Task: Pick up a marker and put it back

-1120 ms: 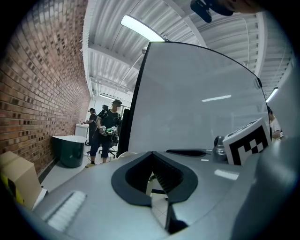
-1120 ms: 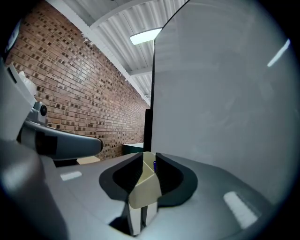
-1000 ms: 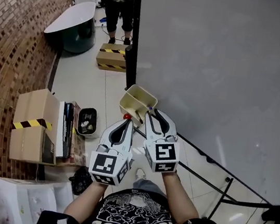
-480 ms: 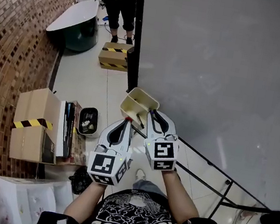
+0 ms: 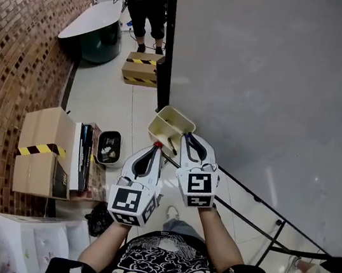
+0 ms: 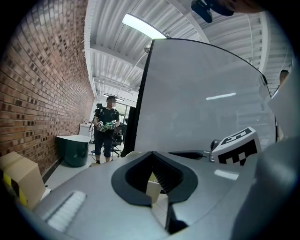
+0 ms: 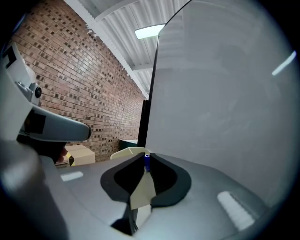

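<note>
Room: brick wall at frame left, a board point(image 5: 282, 86) filling the right, floor between.
Tray point(image 5: 171, 125): cream, at the board's lower edge, mid-frame, its top open to take markers.
Right gripper point(image 5: 185, 139): fingers pinched on a blue marker point(image 7: 146, 161) at its end, just over the tray, probably so it can drop in.
Left gripper point(image 5: 155, 148): fingers together, lower left of the tray. A red tip point(image 5: 157, 144) shows there, but I cannot tell whether it is held.

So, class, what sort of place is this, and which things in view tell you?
Probably a workshop or lab-style workspace rather than a home: a large whiteboard on a black frame, a bare brick wall, and cardboard boxes sitting on the tiled floor.
</note>
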`<action>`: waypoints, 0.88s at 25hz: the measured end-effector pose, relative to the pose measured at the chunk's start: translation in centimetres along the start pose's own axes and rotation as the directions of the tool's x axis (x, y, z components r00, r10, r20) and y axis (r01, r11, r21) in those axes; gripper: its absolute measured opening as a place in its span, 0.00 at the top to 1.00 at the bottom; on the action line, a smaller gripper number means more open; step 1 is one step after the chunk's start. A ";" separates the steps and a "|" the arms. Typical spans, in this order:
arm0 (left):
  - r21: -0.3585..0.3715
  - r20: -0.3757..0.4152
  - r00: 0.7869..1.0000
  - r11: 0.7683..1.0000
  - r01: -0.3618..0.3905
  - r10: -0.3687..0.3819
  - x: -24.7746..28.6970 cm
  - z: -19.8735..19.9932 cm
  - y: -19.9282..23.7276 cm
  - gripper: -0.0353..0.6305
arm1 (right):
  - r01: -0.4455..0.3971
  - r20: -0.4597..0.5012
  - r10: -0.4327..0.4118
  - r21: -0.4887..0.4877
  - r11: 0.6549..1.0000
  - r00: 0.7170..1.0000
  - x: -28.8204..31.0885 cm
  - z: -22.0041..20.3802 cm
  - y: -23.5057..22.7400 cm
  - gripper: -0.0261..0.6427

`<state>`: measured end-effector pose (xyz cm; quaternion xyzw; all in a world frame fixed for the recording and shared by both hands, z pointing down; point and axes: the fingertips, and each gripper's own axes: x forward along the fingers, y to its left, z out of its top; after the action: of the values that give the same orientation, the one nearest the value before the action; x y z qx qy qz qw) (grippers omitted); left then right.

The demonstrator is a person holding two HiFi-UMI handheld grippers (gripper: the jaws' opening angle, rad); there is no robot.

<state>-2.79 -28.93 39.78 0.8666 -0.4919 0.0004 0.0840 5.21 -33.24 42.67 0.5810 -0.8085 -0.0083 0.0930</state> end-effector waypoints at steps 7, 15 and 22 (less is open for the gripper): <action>0.001 0.007 1.000 1.000 0.009 -0.009 -0.9 0.4 -0.6 0.94 | 0.012 0.055 -0.011 -0.010 1.000 0.998 -1.5 2.2 0.2 0.91; 0.007 0.029 0.999 0.999 0.038 -0.038 -2.0 0.9 -1.8 0.94 | 0.042 0.141 -0.037 -0.032 0.999 0.989 -4.3 5.2 0.3 0.91; 0.008 0.040 0.998 0.999 0.053 -0.053 -3.3 1.4 -2.7 0.94 | 0.050 0.205 -0.041 -0.041 0.998 0.978 -7.0 7.9 1.3 0.91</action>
<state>-2.26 -24.97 37.77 0.8794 -0.4703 -0.0175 0.0714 4.92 -27.01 34.10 0.5930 -0.8000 -0.0886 0.0227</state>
